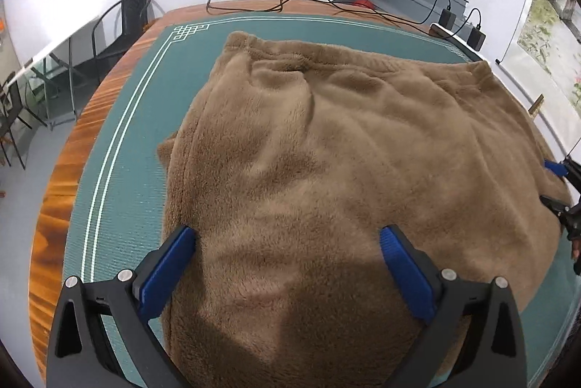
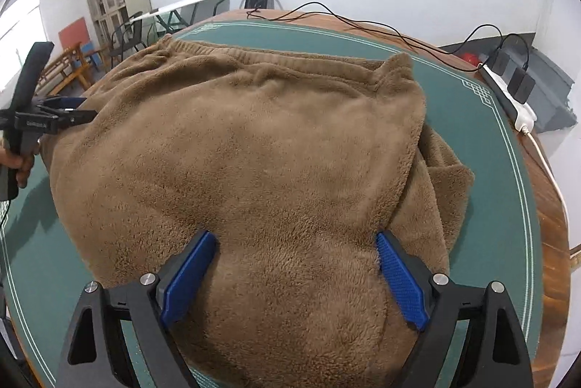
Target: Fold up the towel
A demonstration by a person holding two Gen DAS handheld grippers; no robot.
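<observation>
A brown fleecy towel (image 1: 345,152) lies doubled over on the green mat (image 1: 127,141), its layers showing along the left edge. My left gripper (image 1: 287,235) stands open over the towel's near left part, blue pads wide apart, nothing pinched. In the right wrist view the same towel (image 2: 254,152) has a lower layer sticking out at the right (image 2: 446,192). My right gripper (image 2: 294,242) is open over the near right part, its right pad by the top layer's edge. Each gripper also shows in the other view: the right gripper (image 1: 555,184) and the left gripper (image 2: 72,112).
The mat covers a wooden table (image 1: 72,148). Black cables (image 1: 326,6) run along the far edge to a white power strip (image 2: 508,97) with black adapters. Chairs and a glass table (image 1: 54,68) stand to the left. A hand (image 2: 18,166) holds the left gripper's handle.
</observation>
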